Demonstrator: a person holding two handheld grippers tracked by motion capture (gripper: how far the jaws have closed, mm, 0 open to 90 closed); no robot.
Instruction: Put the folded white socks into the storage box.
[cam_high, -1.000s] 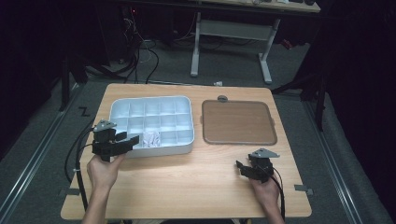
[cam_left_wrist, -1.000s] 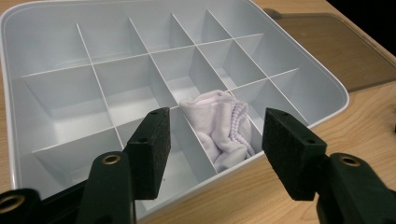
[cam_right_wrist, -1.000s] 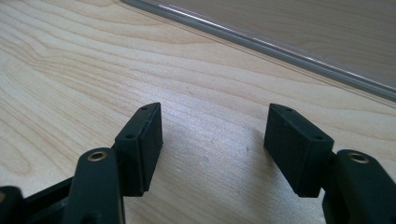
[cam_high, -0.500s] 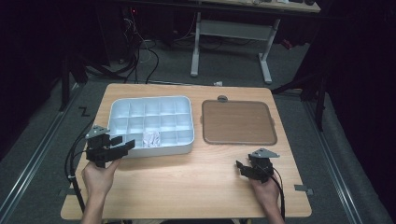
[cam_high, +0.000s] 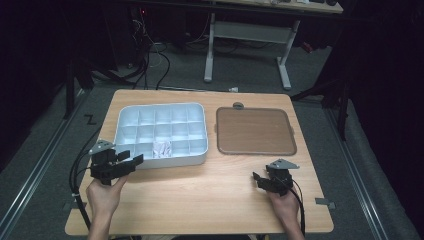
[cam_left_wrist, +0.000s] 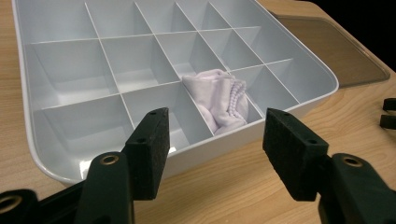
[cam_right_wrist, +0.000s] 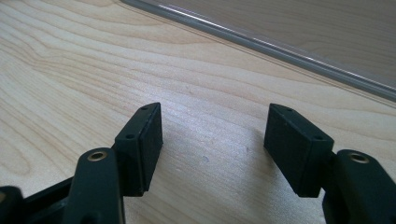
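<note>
High view first: a white divided tray (cam_high: 161, 132) sits on the left half of the wooden table (cam_high: 210, 195), and a flat brown lid (cam_high: 254, 131) with a clear rim lies just beside it at three o'clock, the two close but apart. The tray is split into three rows of five compartments, and every one looks bare except the middle compartment of the near row, where a small pale lilac pouch (cam_high: 162, 148) lies bunched up. From the left gripper view the pouch (cam_left_wrist: 216, 98) shows soft folds and a short string of little beads along its right edge, and it leans against the divider walls of its compartment. The left gripper (cam_high: 127, 161) hovers at the tray's near left corner, about seven o'clock from the tray's middle, pointing toward the tray; its jaws stand wide apart with nothing between them, and in its own view they frame the near wall of the tray (cam_left_wrist: 243, 140) without touching it. The right gripper (cam_high: 258, 180) rests low near the table's near right part, at about six o'clock from the lid, well apart from the tray. Its jaws are also spread wide over bare wood, with the clear rim of the lid (cam_right_wrist: 261, 42) running across just beyond them.
</note>
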